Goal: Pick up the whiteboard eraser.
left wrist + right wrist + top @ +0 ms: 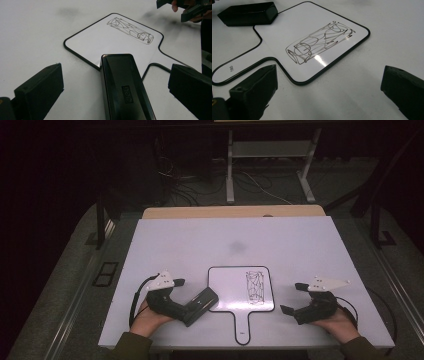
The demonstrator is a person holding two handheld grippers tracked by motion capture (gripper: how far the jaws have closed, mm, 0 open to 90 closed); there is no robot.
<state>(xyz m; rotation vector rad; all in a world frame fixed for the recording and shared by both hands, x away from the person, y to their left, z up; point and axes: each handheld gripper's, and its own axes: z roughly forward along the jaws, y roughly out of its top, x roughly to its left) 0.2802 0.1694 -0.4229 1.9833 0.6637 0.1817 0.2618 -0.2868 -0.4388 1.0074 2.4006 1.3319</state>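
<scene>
Small handled whiteboard (235, 292) flat on the white surface (200, 245), at about 6 o'clock of it, handle toward the near edge; black scribble (254, 286) on its right half. Black eraser (201, 305) lying at 9 o'clock of the whiteboard, far end resting on the board's left edge, near end on the surface.

Left tongs (112, 87) spread wide, eraser between the jaws, gaps visible on both sides: not gripped. Right tongs (295, 298) also spread, nothing between them, parked at 3 o'clock of the whiteboard, well apart from it.

Risks noted:
- Glossy, tapered eraser casing: likely to squirt forward if clamped off-centre or too near its end.
- Whiteboard unsecured: likely to slide or spin under a wiping stroke unless pinned at handle or edge by the right tongs.
- Eraser straddling the board's rim: tilted pad, partial contact, streaks left behind.
- Scribble at the far side from the eraser: long reach across, smear possible.
</scene>
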